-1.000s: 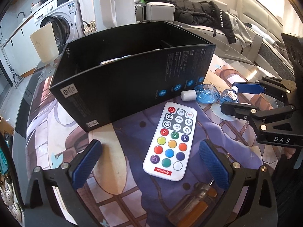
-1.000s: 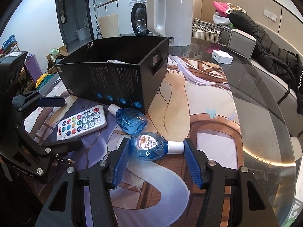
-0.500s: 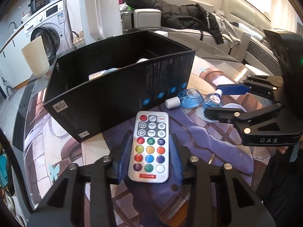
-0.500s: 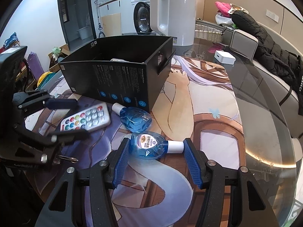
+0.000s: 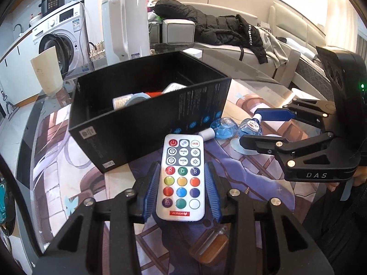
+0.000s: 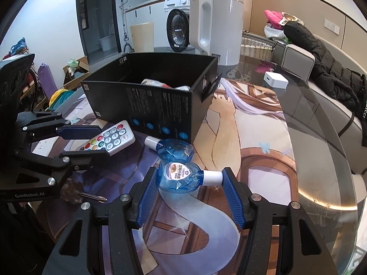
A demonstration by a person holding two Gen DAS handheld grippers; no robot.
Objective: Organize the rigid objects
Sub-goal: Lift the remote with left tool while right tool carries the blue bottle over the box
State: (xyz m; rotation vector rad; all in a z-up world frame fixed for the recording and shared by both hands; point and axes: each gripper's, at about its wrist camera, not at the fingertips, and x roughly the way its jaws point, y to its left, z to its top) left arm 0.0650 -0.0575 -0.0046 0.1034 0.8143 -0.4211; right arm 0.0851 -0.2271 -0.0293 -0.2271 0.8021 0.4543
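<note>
At lower centre of the left view, the left gripper was clamped on the remote, just before the black box, which already held a few items. Further right, the right gripper squeezed one blue bottle; another bottle and a screwdriver remained on the mat.

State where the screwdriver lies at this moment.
In the right wrist view, the screwdriver lies on the mat at lower left, just under the left claw, with the remote beyond it.
</note>
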